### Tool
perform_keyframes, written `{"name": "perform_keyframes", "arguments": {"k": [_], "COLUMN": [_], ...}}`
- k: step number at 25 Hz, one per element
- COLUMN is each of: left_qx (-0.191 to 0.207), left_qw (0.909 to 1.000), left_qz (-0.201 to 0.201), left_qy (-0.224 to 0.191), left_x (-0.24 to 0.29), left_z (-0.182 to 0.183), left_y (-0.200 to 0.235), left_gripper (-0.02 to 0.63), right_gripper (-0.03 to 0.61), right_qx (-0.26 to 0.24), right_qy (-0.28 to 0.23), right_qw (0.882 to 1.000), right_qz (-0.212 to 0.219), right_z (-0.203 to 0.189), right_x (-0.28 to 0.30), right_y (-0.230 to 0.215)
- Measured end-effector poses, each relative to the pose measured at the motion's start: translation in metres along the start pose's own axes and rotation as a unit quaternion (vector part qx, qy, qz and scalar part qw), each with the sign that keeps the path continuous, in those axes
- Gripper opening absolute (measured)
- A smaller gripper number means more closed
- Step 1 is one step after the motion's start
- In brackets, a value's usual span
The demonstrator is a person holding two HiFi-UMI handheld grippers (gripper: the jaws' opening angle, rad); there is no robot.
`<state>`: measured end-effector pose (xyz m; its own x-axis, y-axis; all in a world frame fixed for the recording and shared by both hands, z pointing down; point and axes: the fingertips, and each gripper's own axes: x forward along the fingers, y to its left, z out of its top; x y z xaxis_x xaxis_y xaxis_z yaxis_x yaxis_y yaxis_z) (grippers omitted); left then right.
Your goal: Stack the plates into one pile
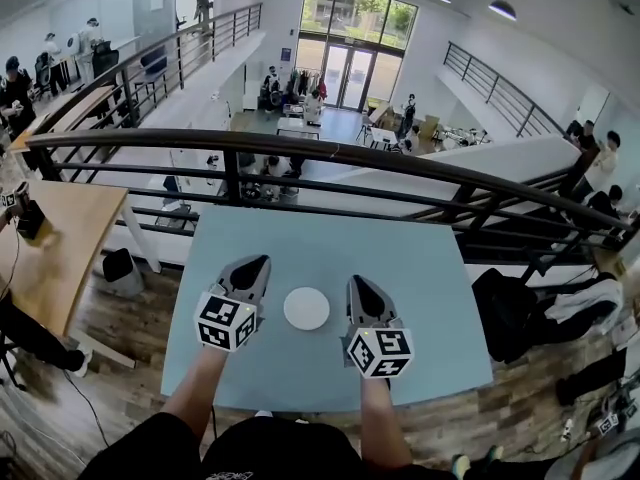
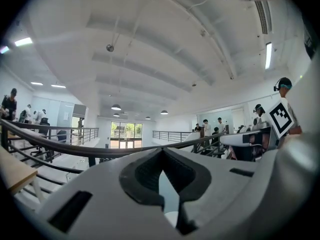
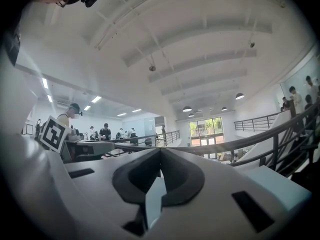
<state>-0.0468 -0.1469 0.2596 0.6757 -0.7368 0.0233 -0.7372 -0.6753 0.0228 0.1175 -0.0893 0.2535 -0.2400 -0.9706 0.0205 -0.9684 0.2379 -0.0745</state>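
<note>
A white round plate pile (image 1: 306, 308) lies on the pale blue table (image 1: 420, 268), a little nearer the front edge than the middle; how many plates are in it I cannot tell. My left gripper (image 1: 253, 265) hovers just left of it, and my right gripper (image 1: 357, 286) just right of it, both raised above the table and pointing away from me. Neither touches the pile. In the left gripper view the left gripper (image 2: 162, 151) has its tips together with nothing between them. The right gripper (image 3: 160, 151) looks the same in the right gripper view.
A black railing (image 1: 300, 148) runs just beyond the table's far edge, with a drop to a lower floor behind it. A wooden desk (image 1: 60, 238) stands at the left. Dark bags (image 1: 510, 313) lie on the floor at the right.
</note>
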Motion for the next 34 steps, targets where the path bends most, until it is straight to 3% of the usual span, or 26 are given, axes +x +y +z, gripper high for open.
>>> {"name": "perform_keyframes", "arguments": {"k": [8, 14, 34], "left_qx": [0.008, 0.024, 0.047], "left_qw": [0.9994, 0.9990, 0.9983], "left_qz": [0.033, 0.034, 0.031], "left_qy": [-0.004, -0.018, -0.017], "left_x": [0.001, 0.005, 0.007], "left_z": [0.000, 0.013, 0.005], "left_y": [0.001, -0.011, -0.019], "left_gripper": [0.009, 0.009, 0.009], "right_gripper": [0.008, 0.008, 0.008], "right_qx": [0.000, -0.008, -0.024], "right_qy": [-0.003, -0.011, -0.014], "right_qw": [1.000, 1.000, 1.000], "right_qz": [-0.013, -0.017, -0.013], "right_z": [0.002, 0.006, 0.001], "right_x": [-0.014, -0.022, -0.020], "right_y": [-0.027, -0.039, -0.036]}}
